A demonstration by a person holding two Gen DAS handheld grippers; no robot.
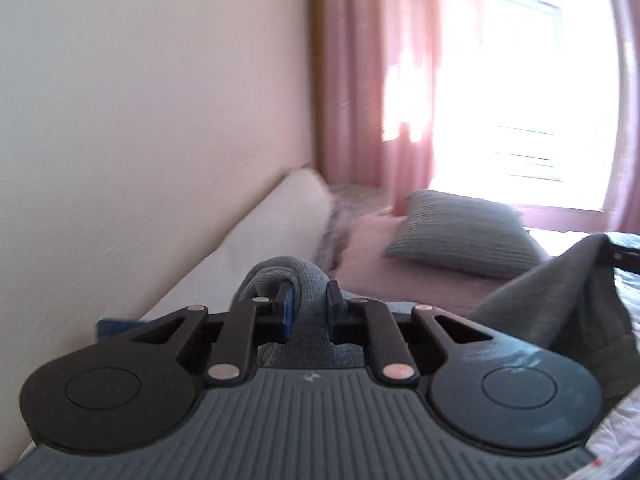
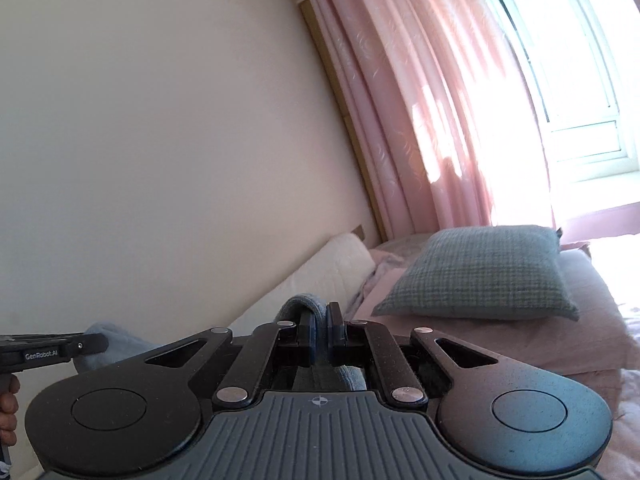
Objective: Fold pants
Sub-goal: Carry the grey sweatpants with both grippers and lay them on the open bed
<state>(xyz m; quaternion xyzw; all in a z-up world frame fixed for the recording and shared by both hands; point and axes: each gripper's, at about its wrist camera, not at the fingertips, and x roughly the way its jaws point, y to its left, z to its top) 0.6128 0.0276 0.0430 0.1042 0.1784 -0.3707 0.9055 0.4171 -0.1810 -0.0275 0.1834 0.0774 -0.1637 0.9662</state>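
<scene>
Clearly, the grey pants (image 1: pixel 280 276) are lifted up off the bed (image 2: pixel 592 344) and gripped by both tools. In the left wrist view, the left tool (image 1: pixel 308 310) is clamped on a thick bunch of the grey cloth, and a loop of cloth bulges up past its fingertips. In the right wrist view, the right tool (image 2: pixel 319 336) is squeezed tight on a thinner fold of the same pants, and a small hump of cloth pokes out above it.

More of the pants can be seen in the left wrist view as a dark grey drape hanging to the right of the left tool, on the near side of the green pillow (image 1: pixel 460 236). The pillow lies on the pink bed by the pink curtain (image 2: pixel 420 120), and the pants are held well apart from it, nearer the white bolster (image 2: pixel 332 272) along the wall.

The step in hand looks like a lift, so that the pants can be spread or doubled over. To do it well, both grips should be kept tight, and the two tools should be kept level and moved together. The cloth between them should be pulled gently straight, so no bumps are left. The pants should then be laid down on the bare part of the bed, away from the pillow, so the fold comes out flat.
</scene>
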